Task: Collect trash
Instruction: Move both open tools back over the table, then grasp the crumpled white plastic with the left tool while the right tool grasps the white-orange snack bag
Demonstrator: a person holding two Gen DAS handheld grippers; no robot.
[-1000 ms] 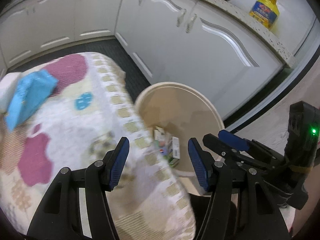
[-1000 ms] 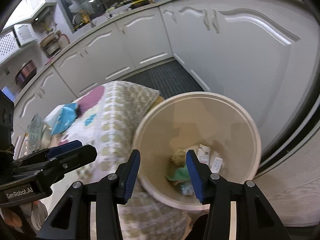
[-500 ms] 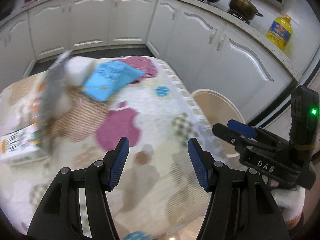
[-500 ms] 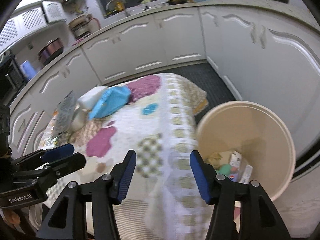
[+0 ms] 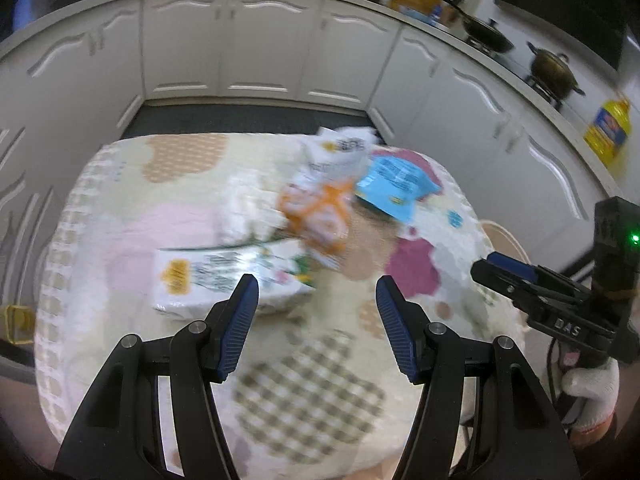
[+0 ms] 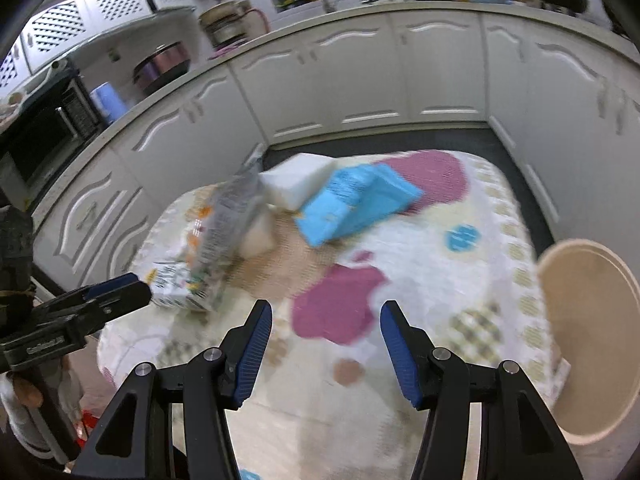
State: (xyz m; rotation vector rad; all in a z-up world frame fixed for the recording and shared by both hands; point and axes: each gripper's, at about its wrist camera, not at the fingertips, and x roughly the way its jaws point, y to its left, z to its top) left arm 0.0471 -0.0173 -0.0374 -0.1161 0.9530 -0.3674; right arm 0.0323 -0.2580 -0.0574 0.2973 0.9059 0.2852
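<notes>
Left wrist view, blurred by motion: soft patterned cloth of checks and rounded pink, maroon and tan patches draped over a rounded tabletop (image 5: 120, 184). Four pieces of trash seen gathered toward the far-right part of the tabletop: flat white packet with green and yellow print (image 5: 232, 276), crinkled orange-and-white wrapper (image 5: 320, 216), white paper bag (image 5: 340, 152) at the far edge, glossy blue pouch (image 5: 396, 188) near the far right corner. Left tool (image 5: 316, 320), black-armed with ribbed blue pads, held about half open and empty above the near edge, just short of the white packet. Right wrist view: right tool (image 6: 326, 340) likewise about half open, nothing between the pads, over a maroon patch. One round beige plastic bin (image 6: 592, 320) standing on the floor beside the right edge of the tabletop, contents hidden. White-gloved hand (image 5: 592, 396) gripping the right tool's handle.
</notes>
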